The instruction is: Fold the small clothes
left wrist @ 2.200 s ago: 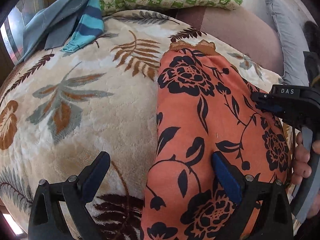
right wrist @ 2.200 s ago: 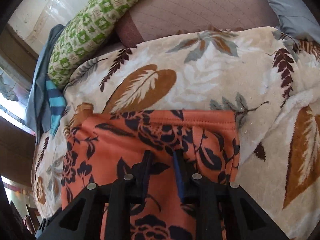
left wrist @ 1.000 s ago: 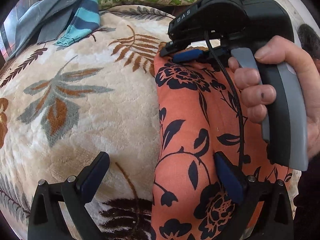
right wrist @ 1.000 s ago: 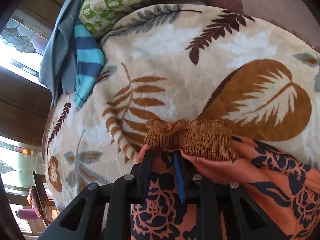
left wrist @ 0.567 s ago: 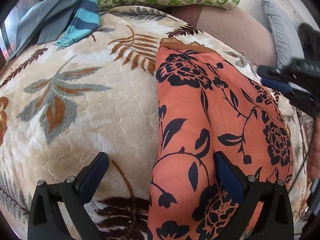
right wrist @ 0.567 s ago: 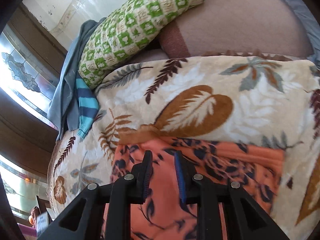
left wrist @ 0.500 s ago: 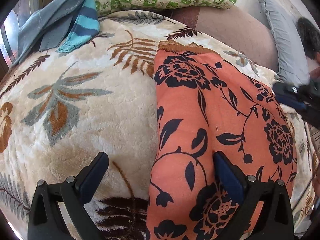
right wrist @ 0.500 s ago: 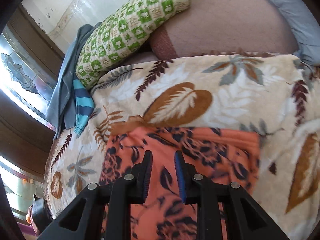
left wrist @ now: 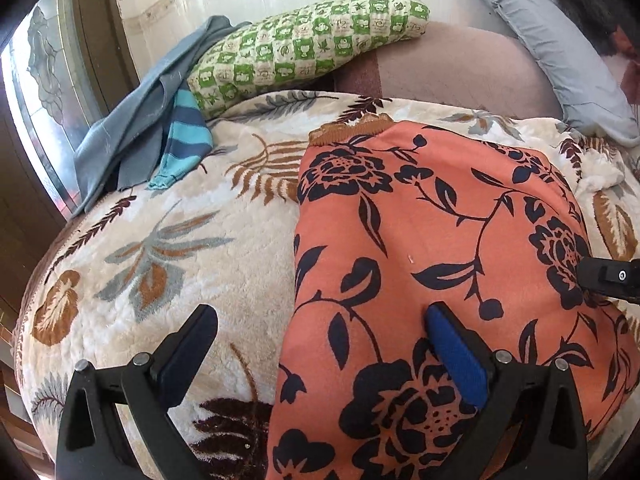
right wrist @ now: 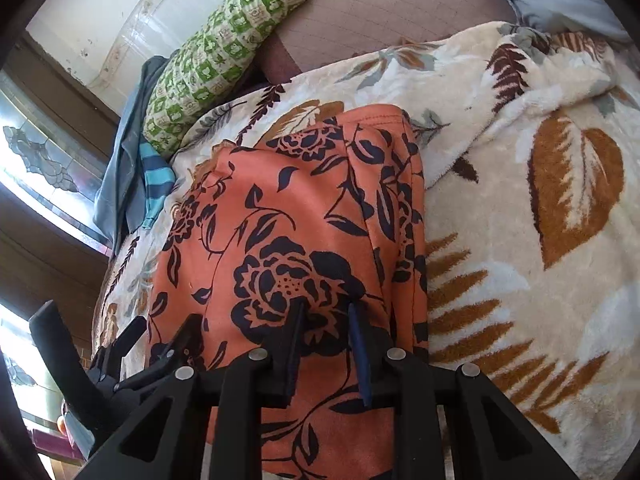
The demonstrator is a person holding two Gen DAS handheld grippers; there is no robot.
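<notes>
Between the fingers lies an orange garment with black flowers and a brown ribbed cuff; beneath, a cream fleece blanket with brown and grey leaves; beyond the fingertips, a green-and-white checked pillow and a turquoise-and-navy striped cloth.

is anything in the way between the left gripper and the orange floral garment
Nothing visible. The left gripper is open right over the orange floral garment, one of its fingers above the cloth, the other above the leaf-print blanket beside its edge.

Garment on blanket, pillow behind.
</notes>
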